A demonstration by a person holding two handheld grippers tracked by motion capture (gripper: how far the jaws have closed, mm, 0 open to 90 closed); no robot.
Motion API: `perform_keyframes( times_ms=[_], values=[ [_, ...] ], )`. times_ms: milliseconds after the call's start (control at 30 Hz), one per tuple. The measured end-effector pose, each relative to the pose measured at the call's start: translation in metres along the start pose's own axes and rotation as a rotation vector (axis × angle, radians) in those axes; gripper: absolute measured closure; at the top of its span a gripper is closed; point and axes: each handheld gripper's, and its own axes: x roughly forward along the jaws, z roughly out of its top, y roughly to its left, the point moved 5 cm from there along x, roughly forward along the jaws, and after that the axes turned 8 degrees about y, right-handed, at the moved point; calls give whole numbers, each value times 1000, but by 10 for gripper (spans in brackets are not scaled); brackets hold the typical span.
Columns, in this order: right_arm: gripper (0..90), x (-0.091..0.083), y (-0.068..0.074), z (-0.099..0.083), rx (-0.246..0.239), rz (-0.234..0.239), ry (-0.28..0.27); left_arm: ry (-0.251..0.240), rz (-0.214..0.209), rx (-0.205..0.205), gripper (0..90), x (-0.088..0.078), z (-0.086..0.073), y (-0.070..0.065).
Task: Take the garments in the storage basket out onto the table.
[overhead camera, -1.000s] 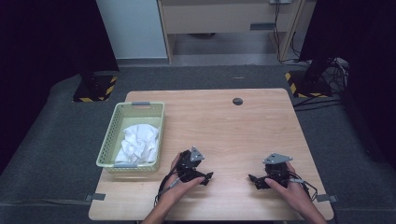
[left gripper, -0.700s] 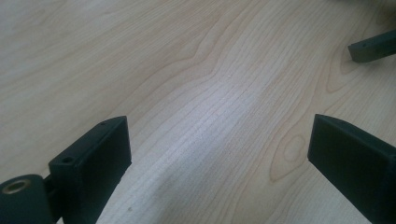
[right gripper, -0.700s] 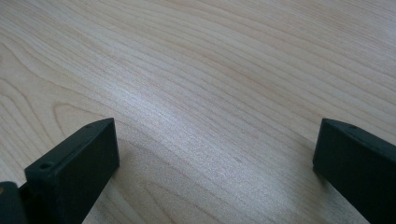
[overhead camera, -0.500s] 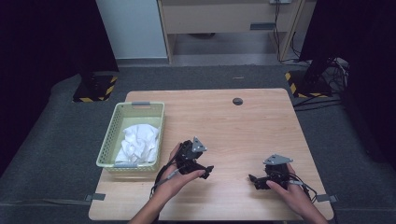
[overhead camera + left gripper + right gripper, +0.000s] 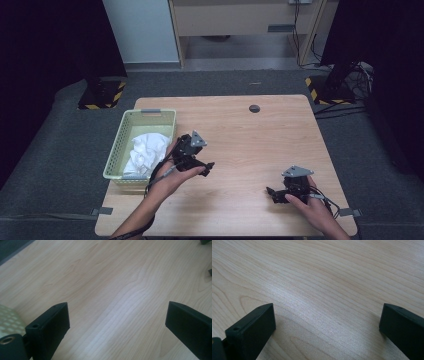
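The left tool (image 5: 209, 165) is hovering wide open beside the pale green slotted plastic basket (image 5: 116, 152) holding crumpled white cloth (image 5: 147, 150). The right tool (image 5: 271, 192), also open, is resting low on the light wooden worktop (image 5: 260, 145). The cloth probably lies loose, so a shallow pinch risks snagging the basket wall and dragging it along.

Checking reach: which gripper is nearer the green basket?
Left. The left gripper hovers open just right of the green basket holding the white cloth; the right gripper sits open near the table's front right.
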Motion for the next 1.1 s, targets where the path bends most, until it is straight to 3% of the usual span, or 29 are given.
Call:
perform_keyframes(
  times_ms=[600,767,933,1100],
  values=[
    [6,-1,1,-1,20,-13,1,55,99,-73,50,-26,-25,81],
    [6,-1,2,-1,21,-14,1,38,111,-121,49,-33,-32,97],
    [6,-1,2,-2,22,-14,2,72,116,-139,46,-30,-44,109],
    [6,-1,2,-2,21,-15,1,78,120,-183,46,-25,-55,124]
  ],
)
